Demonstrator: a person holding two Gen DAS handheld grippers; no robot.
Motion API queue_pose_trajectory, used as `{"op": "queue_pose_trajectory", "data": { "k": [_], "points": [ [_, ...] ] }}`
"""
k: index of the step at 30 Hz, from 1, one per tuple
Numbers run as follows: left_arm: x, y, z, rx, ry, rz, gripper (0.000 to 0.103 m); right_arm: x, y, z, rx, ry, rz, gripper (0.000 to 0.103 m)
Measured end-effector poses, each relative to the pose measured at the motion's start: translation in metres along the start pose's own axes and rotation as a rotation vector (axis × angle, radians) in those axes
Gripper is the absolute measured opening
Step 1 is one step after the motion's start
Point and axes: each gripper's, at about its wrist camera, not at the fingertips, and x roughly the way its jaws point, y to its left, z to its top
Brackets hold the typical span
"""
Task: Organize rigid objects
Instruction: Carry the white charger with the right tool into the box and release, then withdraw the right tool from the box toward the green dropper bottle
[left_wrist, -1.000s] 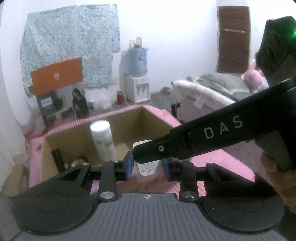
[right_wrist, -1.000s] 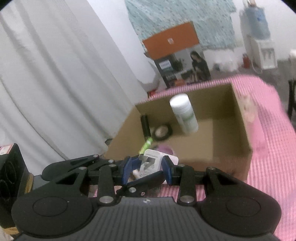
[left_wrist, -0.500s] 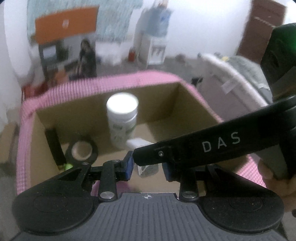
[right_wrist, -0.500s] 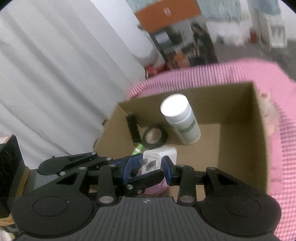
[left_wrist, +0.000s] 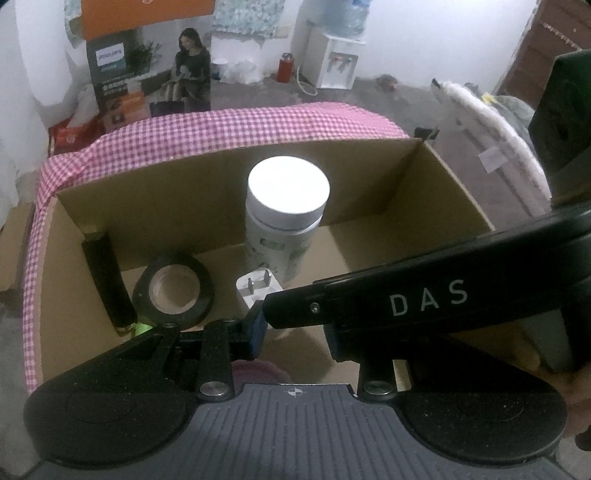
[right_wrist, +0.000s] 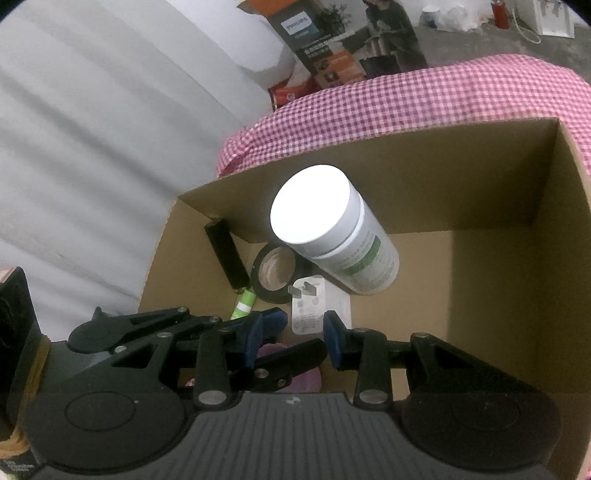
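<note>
1. The right gripper (right_wrist: 304, 334) hangs over the cardboard box (right_wrist: 554, 295); its fingers (right_wrist: 336, 345) are spread apart with nothing between them.
2. The white plug adapter (right_wrist: 314, 306) lies on the box floor just past those fingers, beside the white bottle (right_wrist: 332, 240) and the black tape roll (right_wrist: 271, 273).
3. The left gripper (left_wrist: 295, 332) is partly hidden by the right one; its grip cannot be told.

A pink checked cloth (left_wrist: 229, 125) drapes the table's far edge. Beyond it stand a printed carton (left_wrist: 147, 74), a red flask (left_wrist: 284, 67) and a water dispenser (left_wrist: 338, 70).
</note>
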Motion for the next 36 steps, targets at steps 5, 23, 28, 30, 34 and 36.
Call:
{"op": "queue_pose_trajectory", "data": {
  "k": [5, 23, 28, 30, 34, 36],
  "points": [
    [-0.019, -0.007, -0.001, 0.005, -0.05, -0.011, 0.045, -0.014, 0.008, -0.003, -0.022, -0.026, 0.006, 0.04],
    [-0.136, -0.011, -0.087, 0.049, -0.326, -0.031, 0.096, -0.145, 0.033, -0.104, -0.055, -0.312, 0.155, 0.082],
    [-0.131, -0.011, -0.126, 0.055, -0.341, 0.027, 0.096, -0.142, 0.041, -0.153, -0.105, -0.359, 0.126, 0.082],
    [-0.123, -0.015, -0.14, 0.077, -0.337, 0.045, 0.094, -0.129, 0.045, -0.17, -0.122, -0.369, 0.1, 0.082],
    [-0.101, -0.023, -0.154, 0.119, -0.3, 0.078, 0.078, -0.097, 0.049, -0.186, -0.119, -0.361, 0.076, 0.073],
    [-0.09, -0.027, -0.155, 0.15, -0.289, 0.099, 0.073, -0.082, 0.05, -0.186, -0.106, -0.34, 0.075, 0.065]
  ]
}}
